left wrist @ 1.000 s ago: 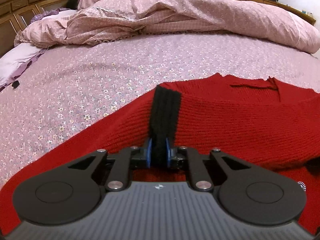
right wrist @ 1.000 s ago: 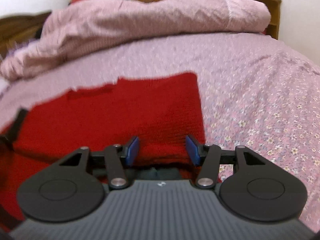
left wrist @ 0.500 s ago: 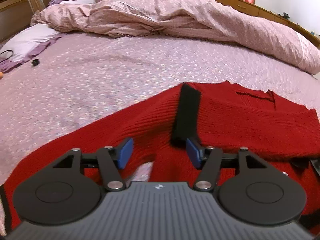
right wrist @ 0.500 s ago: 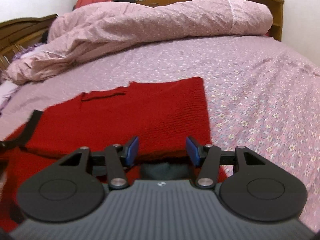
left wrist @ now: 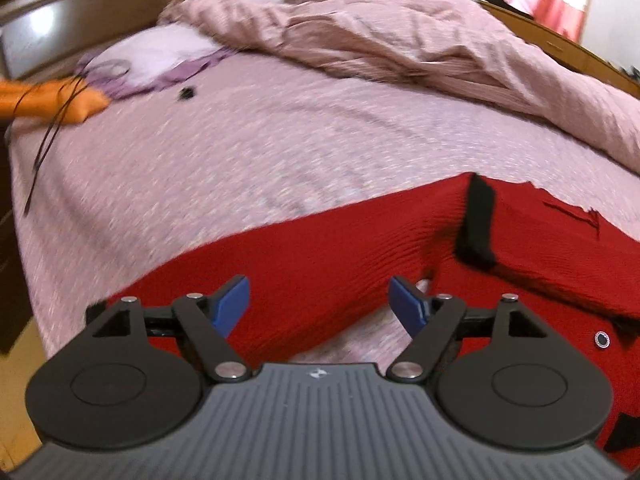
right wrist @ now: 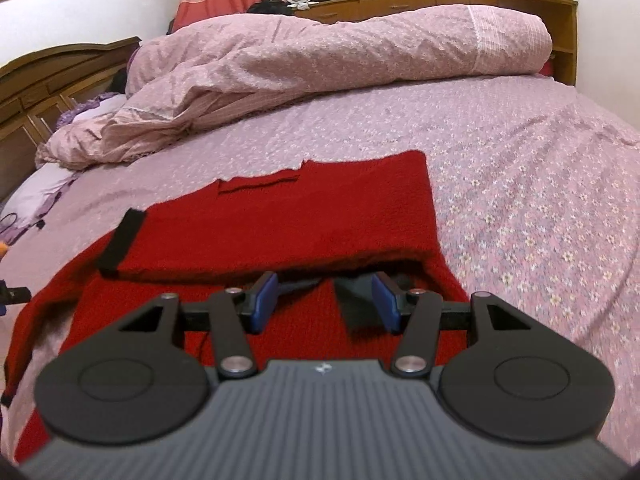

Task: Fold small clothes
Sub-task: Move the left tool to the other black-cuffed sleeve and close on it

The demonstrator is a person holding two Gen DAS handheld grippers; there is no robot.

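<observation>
Released since a second ago: the black cuff point(left wrist: 476, 222), then pinched in the left gripper point(left wrist: 318, 306), now lies loose on the sweater point(left wrist: 320, 256), and the jaws stand wide apart with nothing between them. That gripper has drawn back and swung left, bringing the bed's left edge into view.

Sweater: red knit, spread on the bed point(left wrist: 240, 152), partly folded; the sleeve is laid across the body, its cuff resting on the upper layer toward the left side point(right wrist: 122, 240). A small round button or badge shows at the lower right of the left view.

Right gripper point(right wrist: 326, 304): jaws open, holding nothing, low over the sweater's point(right wrist: 304, 216) near edge, just before the folded layer's hem. Dark trim lies between the blue pads point(right wrist: 264, 300).

Bed: pink floral sheet point(right wrist: 520, 184). Rumpled quilt point(right wrist: 320, 52) heaped at the far side. Pillow point(left wrist: 156, 56) at the far left. Orange cloth point(left wrist: 52, 98) with a thin dark cord near the left edge. Wooden headboard point(right wrist: 48, 76) behind.
</observation>
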